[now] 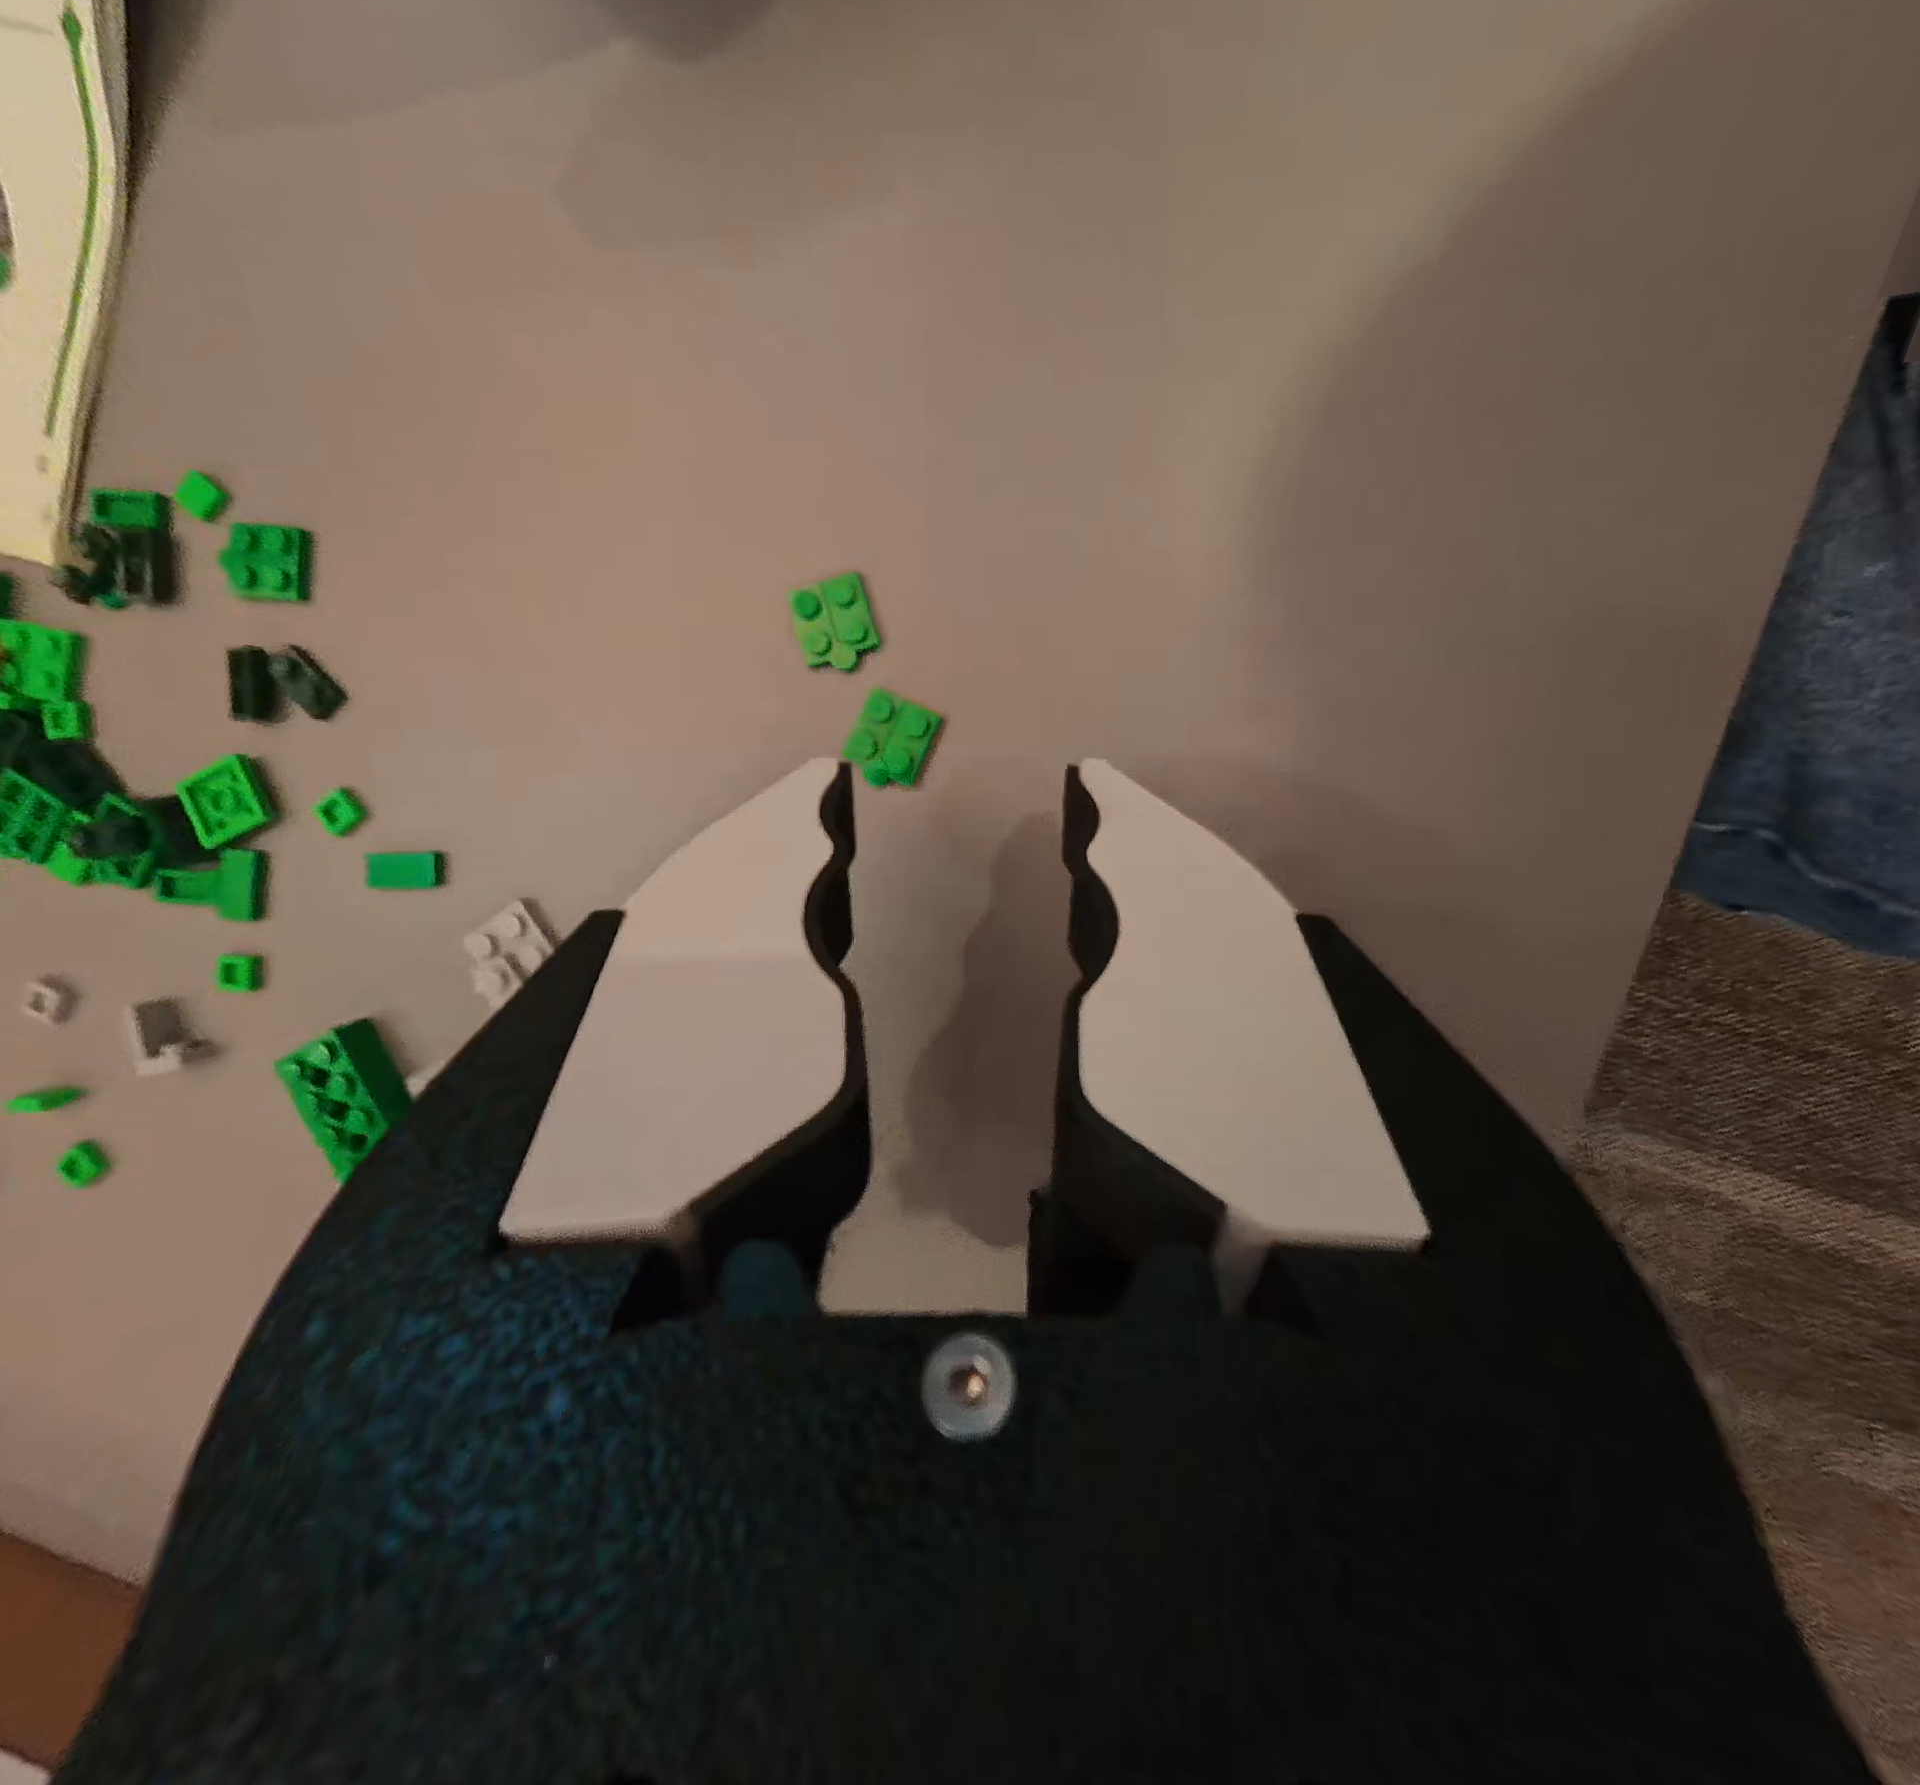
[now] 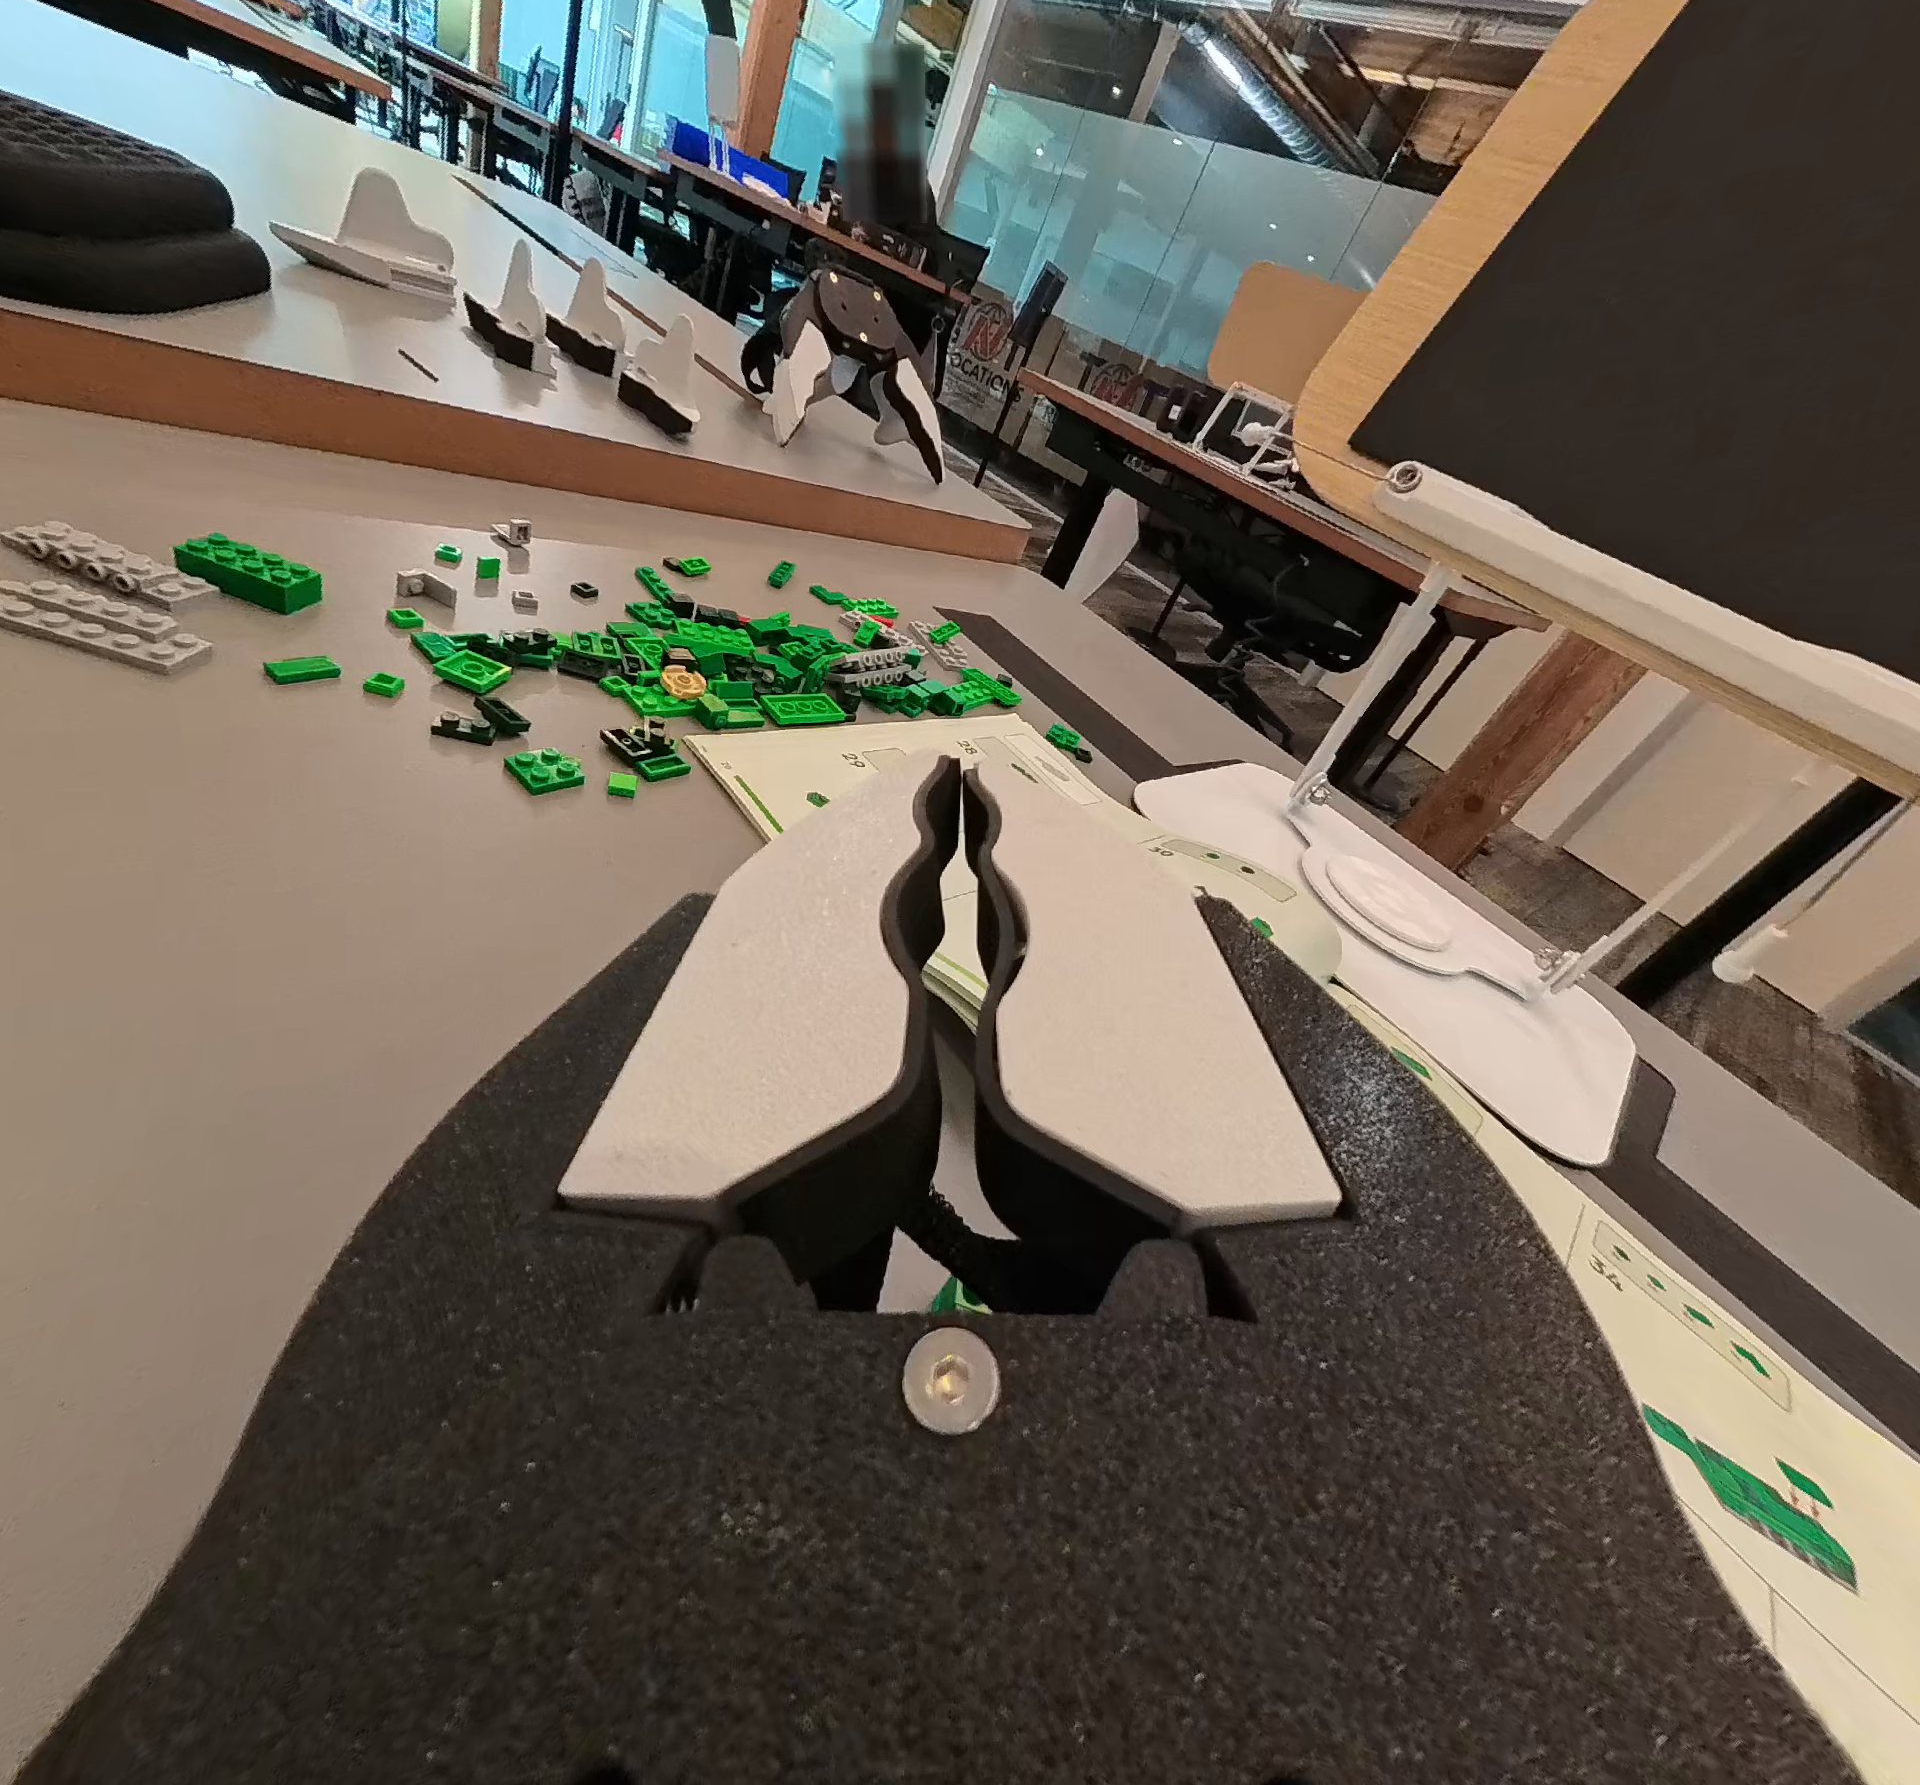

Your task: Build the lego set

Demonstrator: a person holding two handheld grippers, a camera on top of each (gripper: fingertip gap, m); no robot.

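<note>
My left gripper (image 1: 958, 779) is open and empty, held above the grey table. Two small green plates lie just ahead of its left fingertip, the nearer one (image 1: 891, 736) almost at the tip and the other (image 1: 837, 620) a little farther. A scatter of green, dark green and grey pieces (image 1: 125, 800) lies to the left. My right gripper (image 2: 961, 779) is shut with nothing between its tips, low over the open instruction booklet (image 2: 821, 767). The main pile of green pieces (image 2: 717, 660) lies beyond it, with a long green brick (image 2: 247, 572) and grey plates (image 2: 99, 608) at the left.
A white stand base (image 2: 1455, 956) with a tilted black panel (image 2: 1683, 229) stands at the right. A raised table (image 2: 436, 385) behind holds spare gripper fingers (image 2: 582, 333) and another gripper (image 2: 852, 364). The booklet edge (image 1: 73, 229) shows at the left; the table edge (image 1: 1766, 592) runs along the right. Spacing between my two grippers at the tips: around 25 centimetres. To the long green brick (image 2: 247, 572): left tips about 12 centimetres, right tips about 25 centimetres. Look for it in the left wrist view (image 1: 352, 1084) too.
</note>
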